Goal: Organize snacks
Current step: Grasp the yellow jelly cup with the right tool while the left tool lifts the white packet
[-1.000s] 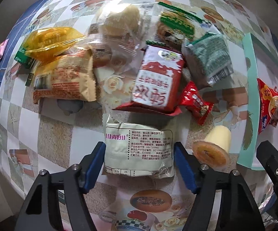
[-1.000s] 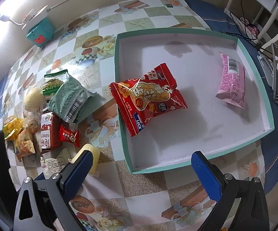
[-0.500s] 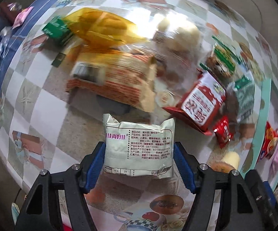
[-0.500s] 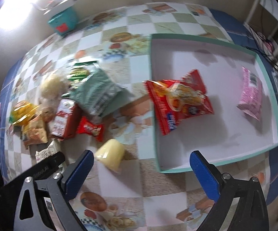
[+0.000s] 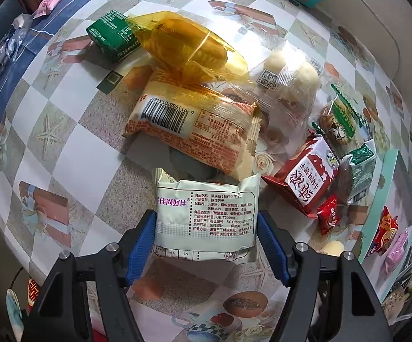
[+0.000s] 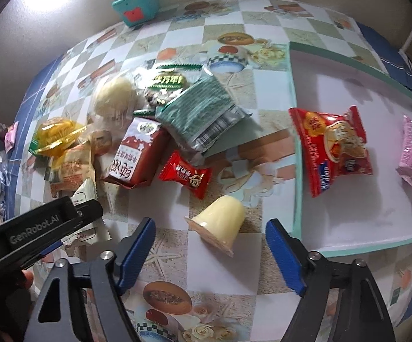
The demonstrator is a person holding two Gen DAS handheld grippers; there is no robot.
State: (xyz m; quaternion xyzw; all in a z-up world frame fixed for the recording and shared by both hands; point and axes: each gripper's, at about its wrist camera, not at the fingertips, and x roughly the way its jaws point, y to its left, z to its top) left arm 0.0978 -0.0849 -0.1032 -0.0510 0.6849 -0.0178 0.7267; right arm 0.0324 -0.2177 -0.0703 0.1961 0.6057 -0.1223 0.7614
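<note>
Left gripper has a snack, right one lines up the next

The tray (image 6: 297,171) waits at the bench's right for snacks; left gripper (image 5: 206,238) pinches the white cracker packet (image 5: 206,216), probably lifted clear; right gripper (image 6: 210,252) spread wide around the pudding cup (image 6: 220,222).

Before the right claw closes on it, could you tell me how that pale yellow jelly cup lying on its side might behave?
The jelly cup lies on its side and tapers, so a nudge would probably roll it in a curve. Its smooth plastic wall may slip between the open right claw fingers. The foil lid looks delicate, so squeeze gently.
</note>
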